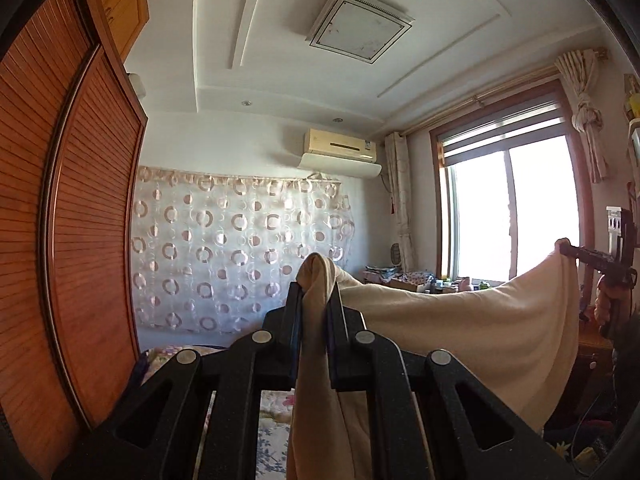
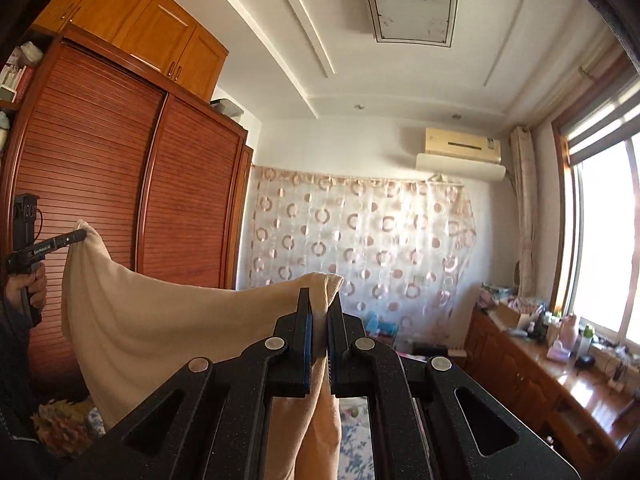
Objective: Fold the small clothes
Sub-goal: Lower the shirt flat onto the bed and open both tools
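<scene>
**Cloth up, no fold yet**

Plainly, both claws are clamped on one cream cloth (image 1: 460,312). The left gripper (image 1: 318,300) pinches one top corner, the right gripper (image 2: 319,312) the other, so the cloth hangs spread in the air between them, above a floral bed (image 1: 268,436). I judge the task barely begun: the cloth is lifted, and every fold is left. Count: two grippers, one cloth.
</scene>
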Tool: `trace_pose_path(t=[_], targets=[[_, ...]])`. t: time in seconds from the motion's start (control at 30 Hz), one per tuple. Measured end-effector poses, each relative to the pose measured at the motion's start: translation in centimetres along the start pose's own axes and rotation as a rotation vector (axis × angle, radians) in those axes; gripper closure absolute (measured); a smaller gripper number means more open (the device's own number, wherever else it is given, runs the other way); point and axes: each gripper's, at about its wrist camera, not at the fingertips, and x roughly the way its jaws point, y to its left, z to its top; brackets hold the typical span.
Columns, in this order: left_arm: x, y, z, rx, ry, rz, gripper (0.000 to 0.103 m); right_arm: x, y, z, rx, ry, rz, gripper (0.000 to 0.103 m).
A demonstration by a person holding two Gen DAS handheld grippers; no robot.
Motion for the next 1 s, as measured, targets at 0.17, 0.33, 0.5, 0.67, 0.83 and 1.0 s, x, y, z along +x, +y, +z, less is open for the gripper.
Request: trace_pose_path(t=[0.17,0.33,0.5,0.67,0.83,1.0], targets=[[6.4,2.2,-2.8,0.014,0.098,0.077,0.092,7.8,-0.8,-2.0,-0.012,0.104,-0.031,0.098],[15.4,5.6,-9.2,0.008,0.238,0.135,0.091,17.8,-1.2,-5.5,-0.011,0.261,-0.061,0.098],[24.8,7.5,-16.5,0.111,0.384,0.196,0.069,29.4,-1.9,-12.7,0.030,0.440,-0.145,0.097],[26.4,7.9,-21.6,0.052,0.512,0.135,0.041,35.4,-3.3,-19.8,0.129,0.600,-0.257,0.059],[24.3,6.5,-25.3,0.064,0.588,0.092,0.026,34.4,-2.8,-24.0,0.134,0.655,-0.216,0.059],[21.5,5.8,-27.1,0.030,0.620,0.081,0.026,33.6,-4.0,-24.9,0.139,0.684,-0.139,0.057]])
